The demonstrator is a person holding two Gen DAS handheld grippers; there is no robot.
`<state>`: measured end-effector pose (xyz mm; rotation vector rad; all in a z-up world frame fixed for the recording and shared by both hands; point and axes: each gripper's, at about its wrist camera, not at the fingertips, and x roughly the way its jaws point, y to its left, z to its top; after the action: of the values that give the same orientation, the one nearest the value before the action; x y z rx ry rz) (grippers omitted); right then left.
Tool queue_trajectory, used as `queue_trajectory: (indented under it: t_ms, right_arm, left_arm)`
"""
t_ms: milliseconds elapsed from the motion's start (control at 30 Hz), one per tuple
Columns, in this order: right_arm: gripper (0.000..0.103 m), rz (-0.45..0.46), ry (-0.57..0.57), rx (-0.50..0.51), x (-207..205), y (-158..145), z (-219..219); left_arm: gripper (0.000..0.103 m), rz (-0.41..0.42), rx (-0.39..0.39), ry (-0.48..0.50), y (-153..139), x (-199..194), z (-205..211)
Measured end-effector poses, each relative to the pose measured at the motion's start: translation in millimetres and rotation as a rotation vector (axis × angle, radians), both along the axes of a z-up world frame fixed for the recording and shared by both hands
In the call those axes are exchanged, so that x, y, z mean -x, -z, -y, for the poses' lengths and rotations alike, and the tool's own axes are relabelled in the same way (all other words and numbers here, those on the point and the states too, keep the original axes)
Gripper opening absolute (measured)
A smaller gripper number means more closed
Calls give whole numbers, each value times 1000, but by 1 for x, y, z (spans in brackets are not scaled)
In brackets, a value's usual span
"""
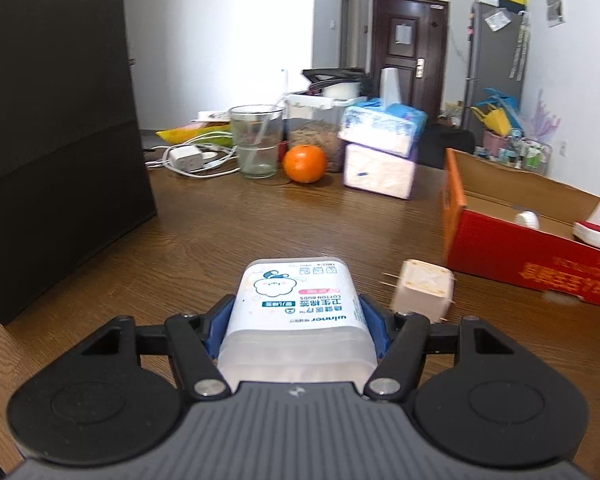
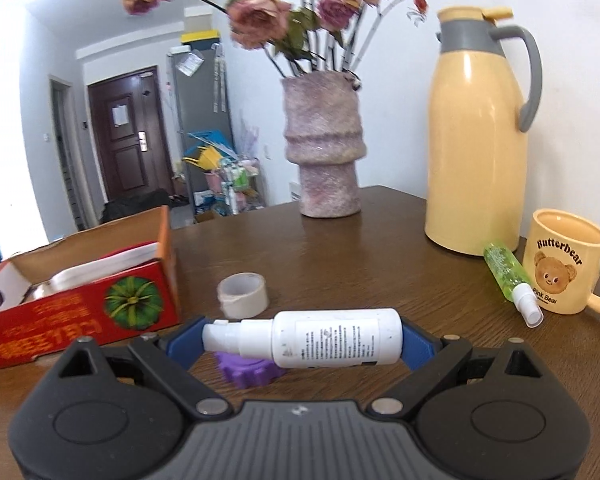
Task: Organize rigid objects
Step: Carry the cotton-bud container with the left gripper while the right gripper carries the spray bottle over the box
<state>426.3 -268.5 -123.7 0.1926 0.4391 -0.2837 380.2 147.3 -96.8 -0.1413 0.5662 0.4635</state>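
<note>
Both grippers were loaded. The left gripper (image 1: 296, 316) had its blue pads clamped on the sides of a cotton-bud box (image 1: 296, 308), label up, carried low over the wooden table (image 1: 260, 220). Just right of it stood a small beige block (image 1: 422, 288) with thin pins poking out, loose on the table. Past that, the red carton (image 1: 512, 256) sat open, something white and something red-and-white already inside. The right gripper (image 2: 304, 340) held a white spray bottle (image 2: 320, 340) crosswise, one pad at the nozzle end and one at the base, so the grip ran end to end. Whether the bottle was clear of the table I could not tell. A purple gear (image 2: 248, 372) lay beneath it, a tape roll (image 2: 242, 294) just beyond, and a green spray bottle (image 2: 508, 280) leaned near the mug (image 2: 564, 260) by the thermos (image 2: 476, 140). The same carton (image 2: 100, 308) showed to this gripper's left. My read: pick-up done on both sides, carry-and-drop in hand. Next each load would need to clear the carton wall before release; the end-to-end hold on the bottle looked the likelier to slip. Block, gear, tape and green bottle remained loose.
</note>
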Motion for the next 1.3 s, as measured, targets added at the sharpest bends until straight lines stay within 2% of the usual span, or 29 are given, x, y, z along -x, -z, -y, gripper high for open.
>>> queue_trajectory:
  t_ms: [300,733,1300]
  right_arm:
    - [97,48,-128,43,26,-8,-38]
    - [97,96,-265,29,46,-17,-74]
    - [97,141,-334,5,22,-42,-88]
  left_arm:
    - [66,22,-12,104,-3,10,41]
    - [66,50,-21,215,-12,13,91]
    - [66,109,-25,265,-48,-24,117]
